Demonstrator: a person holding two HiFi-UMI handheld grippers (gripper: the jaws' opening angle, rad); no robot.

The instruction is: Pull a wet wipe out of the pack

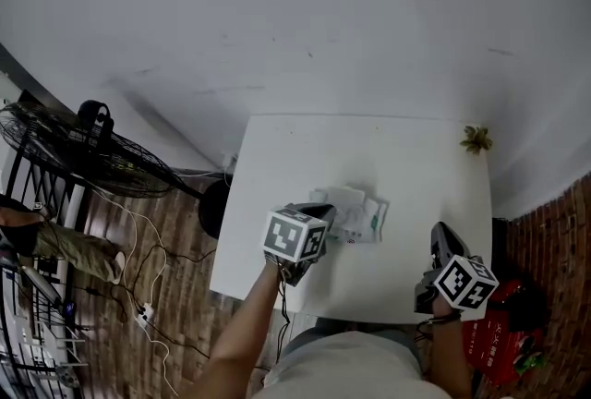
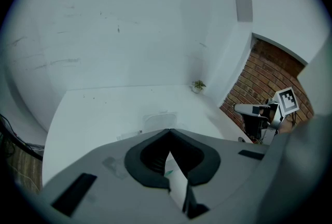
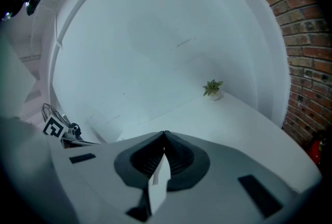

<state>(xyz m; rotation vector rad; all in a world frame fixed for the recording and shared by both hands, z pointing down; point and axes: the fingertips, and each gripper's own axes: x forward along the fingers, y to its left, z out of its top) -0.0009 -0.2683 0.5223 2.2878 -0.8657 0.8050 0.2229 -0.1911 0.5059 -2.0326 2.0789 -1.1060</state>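
Left gripper (image 2: 168, 130) jaws together, just short of wipe pack (image 1: 356, 214); right gripper (image 3: 165, 134) together, apart.

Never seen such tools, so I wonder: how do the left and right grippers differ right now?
The left gripper sits at the wet wipe pack in the middle of the table; the right gripper hangs at the table's near right edge, apart from the pack. Between the left gripper's jaws a green mark shows; between the right gripper's, only white. Shared: both jaws are closed at the tips.
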